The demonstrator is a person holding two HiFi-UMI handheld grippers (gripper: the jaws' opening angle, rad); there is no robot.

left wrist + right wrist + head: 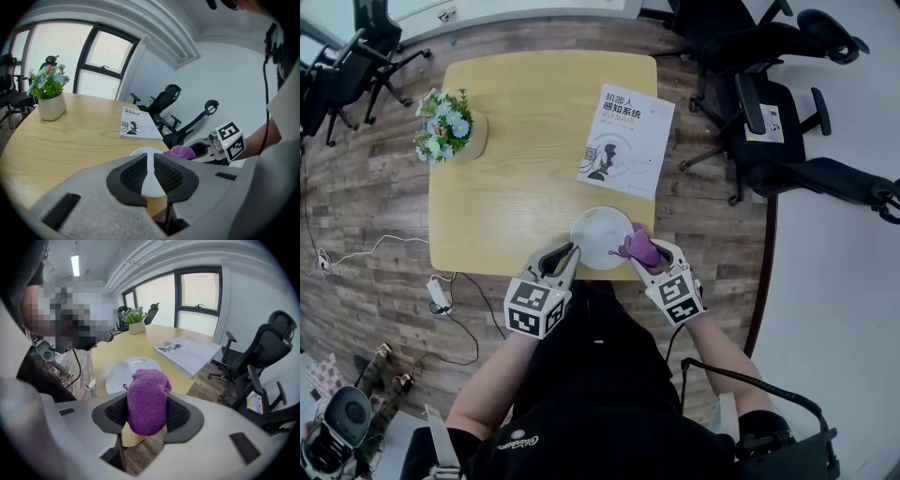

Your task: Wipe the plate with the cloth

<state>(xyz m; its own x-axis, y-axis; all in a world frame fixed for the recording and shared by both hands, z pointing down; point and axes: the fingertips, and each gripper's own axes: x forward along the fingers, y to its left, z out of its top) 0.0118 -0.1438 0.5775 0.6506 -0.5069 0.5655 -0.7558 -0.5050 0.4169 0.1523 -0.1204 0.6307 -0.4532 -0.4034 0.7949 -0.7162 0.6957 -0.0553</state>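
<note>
Roughly centre in the head view, a light wooden worktop w/ rounded corners [516, 178] is taking up most of the space. Black office chairs [769, 141] are standing off its right side. A white paperback book [626, 141] is lying flat toward the far right corner. A round white plate [598, 230] is sitting at the near edge, just in front of the book.

At the plate's left, the left hand-held gripper [565, 253] is pinching the rim, w/ the white edge showing btwn its nearly closed jaws. At the plate's right, the right hand-held gripper [645, 255] is clamping a purple terry cloth [146, 399]. The cloth is bulging out past the jaws, over the plate's right rim; contact w/ the plate isn't clear. A small white pot of blue & white flowers [450, 127] is standing near the far left corner.
</note>
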